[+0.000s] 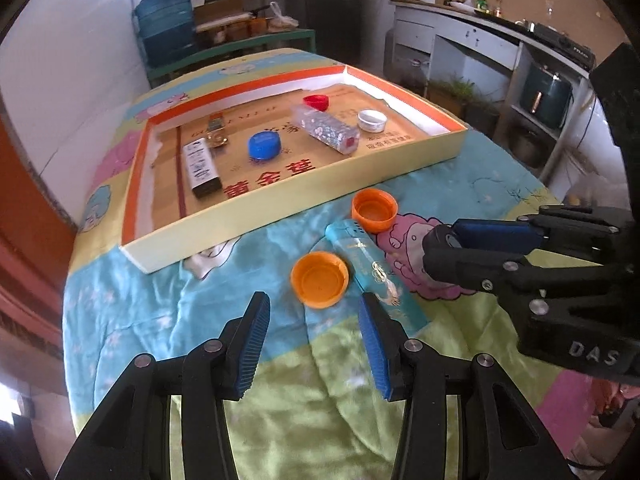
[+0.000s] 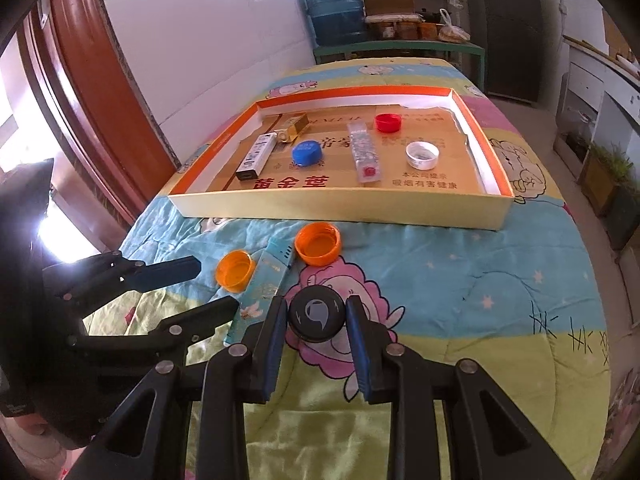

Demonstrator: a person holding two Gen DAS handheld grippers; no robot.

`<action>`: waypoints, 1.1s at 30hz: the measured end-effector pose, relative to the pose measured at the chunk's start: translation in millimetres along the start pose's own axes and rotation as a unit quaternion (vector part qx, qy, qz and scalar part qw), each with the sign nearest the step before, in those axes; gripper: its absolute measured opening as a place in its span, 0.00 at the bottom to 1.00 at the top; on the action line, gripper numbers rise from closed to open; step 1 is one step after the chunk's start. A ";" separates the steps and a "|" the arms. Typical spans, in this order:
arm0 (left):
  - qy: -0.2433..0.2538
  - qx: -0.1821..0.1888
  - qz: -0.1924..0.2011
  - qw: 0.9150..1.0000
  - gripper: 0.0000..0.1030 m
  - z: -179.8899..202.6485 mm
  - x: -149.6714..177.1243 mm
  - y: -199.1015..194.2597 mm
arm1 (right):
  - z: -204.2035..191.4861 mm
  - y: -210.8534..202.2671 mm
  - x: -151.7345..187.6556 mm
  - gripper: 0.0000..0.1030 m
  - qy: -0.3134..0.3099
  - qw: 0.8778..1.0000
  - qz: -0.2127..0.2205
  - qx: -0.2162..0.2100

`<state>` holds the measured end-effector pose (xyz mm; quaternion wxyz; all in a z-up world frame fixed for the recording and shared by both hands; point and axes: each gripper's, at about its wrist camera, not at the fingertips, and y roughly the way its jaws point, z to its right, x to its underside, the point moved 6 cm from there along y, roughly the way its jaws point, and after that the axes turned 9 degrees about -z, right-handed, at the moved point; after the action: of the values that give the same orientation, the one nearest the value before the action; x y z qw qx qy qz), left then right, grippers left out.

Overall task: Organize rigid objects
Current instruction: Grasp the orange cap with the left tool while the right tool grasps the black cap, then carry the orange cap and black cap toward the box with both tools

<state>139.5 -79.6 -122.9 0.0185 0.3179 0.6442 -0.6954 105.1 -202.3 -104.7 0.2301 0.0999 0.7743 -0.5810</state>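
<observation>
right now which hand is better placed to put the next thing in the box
Right. Its tongs already grip the black cap on both sides, ready to lift toward the box. The left tongs are open over the quilt, near an orange cap and the teal tube, holding nothing.

Big red signs — 黄金草 — stand on the floor of the cardboard tray (image 2: 494, 168), small black signs 吸烟有害健康 sit near its front right corner, and the right gripper (image 1: 448, 236) body says DAS — the rest is too small to read
</observation>
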 end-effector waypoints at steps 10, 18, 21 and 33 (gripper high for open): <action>-0.021 0.023 0.005 1.000 0.46 -4.6 -12.9 12.3 | 11.4 2.9 1.4 0.30 0.014 1.000 -0.003 0.000; -0.038 0.016 0.016 0.999 0.30 -8.8 -7.5 8.2 | 13.3 8.3 1.5 0.30 0.016 1.000 -0.007 -0.005; -0.043 0.018 0.017 0.999 0.30 -9.7 -7.0 7.2 | 13.3 8.3 1.7 0.30 0.017 1.000 -0.007 -0.006; -0.073 0.024 0.033 0.996 0.30 -16.6 -4.7 -13.8 | 9.0 2.0 0.4 0.30 0.009 1.000 -0.001 -0.005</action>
<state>144.2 -64.0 -108.0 0.0812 0.2876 0.6136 -0.7309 107.7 -210.2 -108.6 0.2227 0.1035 0.7793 -0.5765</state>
